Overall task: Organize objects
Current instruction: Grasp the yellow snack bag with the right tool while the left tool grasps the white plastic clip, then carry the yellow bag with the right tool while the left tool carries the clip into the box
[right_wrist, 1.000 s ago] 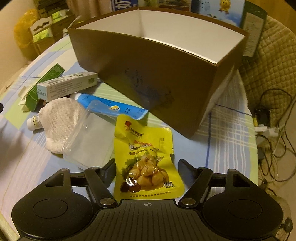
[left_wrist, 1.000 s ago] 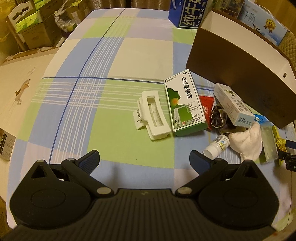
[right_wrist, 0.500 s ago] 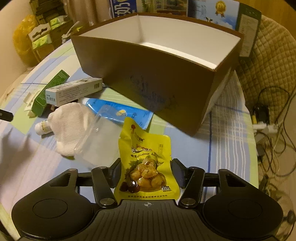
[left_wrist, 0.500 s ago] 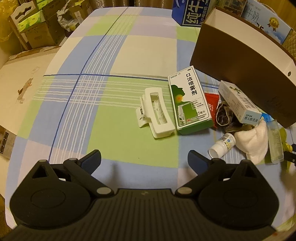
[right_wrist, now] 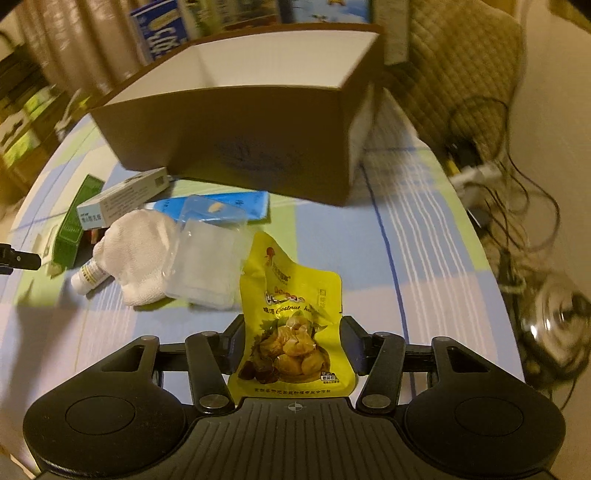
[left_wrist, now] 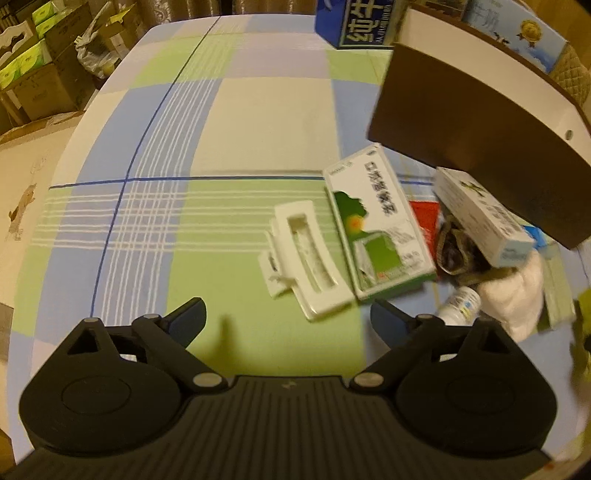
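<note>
My right gripper point(right_wrist: 291, 343) is shut on a yellow chestnut pouch point(right_wrist: 290, 314), lifted off the checked tablecloth. Beyond it stands an open brown box point(right_wrist: 236, 147) with a white inside. My left gripper point(left_wrist: 288, 317) hangs open above the cloth, nothing between its fingers. Just ahead of it lie a white hair clip point(left_wrist: 306, 258) and a green-and-white spray carton point(left_wrist: 376, 229). Further right sit a white medicine carton point(left_wrist: 480, 214), a small white bottle point(left_wrist: 460, 306) and a white cloth point(left_wrist: 517, 295). The brown box point(left_wrist: 480, 140) fills the right of the left wrist view.
A clear plastic packet point(right_wrist: 207, 262) and a blue packet point(right_wrist: 221, 206) lie beside the white cloth point(right_wrist: 140, 254). Blue milk cartons point(left_wrist: 354, 22) stand behind the box. Cables and a power strip point(right_wrist: 476, 173) hang off the table's right edge. Cardboard boxes point(left_wrist: 33, 74) stand at far left.
The right gripper closed on the yellow pouch and lifted it, swinging toward the box. The left gripper drifted slightly forward and right, still open.
</note>
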`<state>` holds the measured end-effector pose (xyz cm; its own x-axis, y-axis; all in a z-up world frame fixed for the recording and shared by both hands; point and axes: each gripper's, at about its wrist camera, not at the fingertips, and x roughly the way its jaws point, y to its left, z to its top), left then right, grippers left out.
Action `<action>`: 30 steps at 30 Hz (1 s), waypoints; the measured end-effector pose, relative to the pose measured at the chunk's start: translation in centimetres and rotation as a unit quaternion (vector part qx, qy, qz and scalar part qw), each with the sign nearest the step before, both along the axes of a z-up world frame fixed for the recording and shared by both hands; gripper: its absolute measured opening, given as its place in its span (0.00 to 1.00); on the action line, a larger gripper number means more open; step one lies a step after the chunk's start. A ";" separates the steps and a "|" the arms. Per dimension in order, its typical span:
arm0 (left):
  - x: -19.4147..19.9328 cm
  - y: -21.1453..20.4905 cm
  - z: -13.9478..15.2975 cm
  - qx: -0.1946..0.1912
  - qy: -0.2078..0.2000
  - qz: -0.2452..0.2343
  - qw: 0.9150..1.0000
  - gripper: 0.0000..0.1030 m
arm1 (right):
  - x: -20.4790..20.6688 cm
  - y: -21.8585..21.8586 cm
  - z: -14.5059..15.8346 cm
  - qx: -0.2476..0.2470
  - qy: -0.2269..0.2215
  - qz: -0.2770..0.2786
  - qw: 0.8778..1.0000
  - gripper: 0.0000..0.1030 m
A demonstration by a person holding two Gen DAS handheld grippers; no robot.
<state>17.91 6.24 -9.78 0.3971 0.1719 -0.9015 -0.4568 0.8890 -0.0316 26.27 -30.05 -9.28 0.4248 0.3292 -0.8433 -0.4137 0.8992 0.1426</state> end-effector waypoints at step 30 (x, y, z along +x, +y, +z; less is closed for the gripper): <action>3.5 3.9 -0.6 0.009 0.003 -0.039 0.999 0.35 | -2.1 0.1 2.1 0.012 -0.015 -0.069 0.997 0.49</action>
